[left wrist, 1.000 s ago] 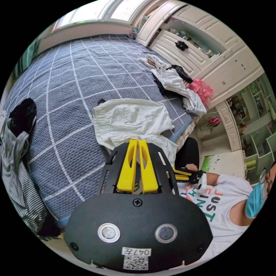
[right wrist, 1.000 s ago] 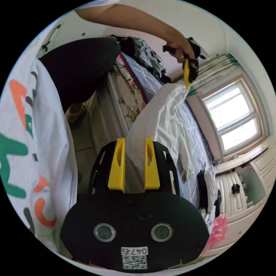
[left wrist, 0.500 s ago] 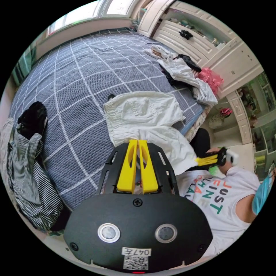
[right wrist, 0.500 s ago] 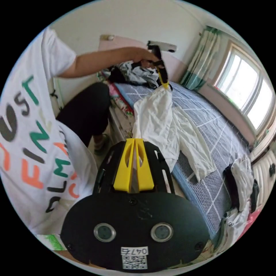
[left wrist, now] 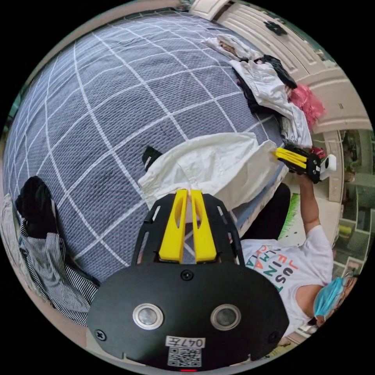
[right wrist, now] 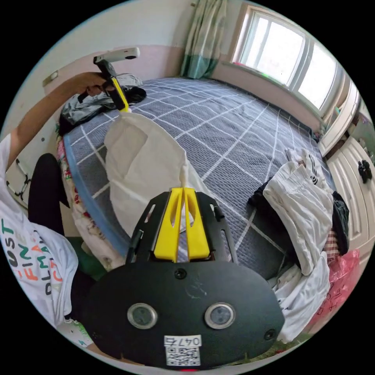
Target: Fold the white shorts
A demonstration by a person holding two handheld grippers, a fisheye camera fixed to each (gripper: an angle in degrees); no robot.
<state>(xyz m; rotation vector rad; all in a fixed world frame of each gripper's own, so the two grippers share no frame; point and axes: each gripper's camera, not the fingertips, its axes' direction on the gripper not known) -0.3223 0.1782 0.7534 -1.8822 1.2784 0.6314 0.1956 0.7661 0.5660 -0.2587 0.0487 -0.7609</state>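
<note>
A grey bedspread with a white grid covers the bed, a striped garment heaped at seven o'clock in the left gripper view, a pile of mixed clothes at three o'clock in the right gripper view, beside a pink bag.

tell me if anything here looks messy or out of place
The white shorts are held off the bed between the left gripper and right gripper. A jumbled heap of clothes sprawls over the bed's edge, and a striped garment lies crumpled.
</note>
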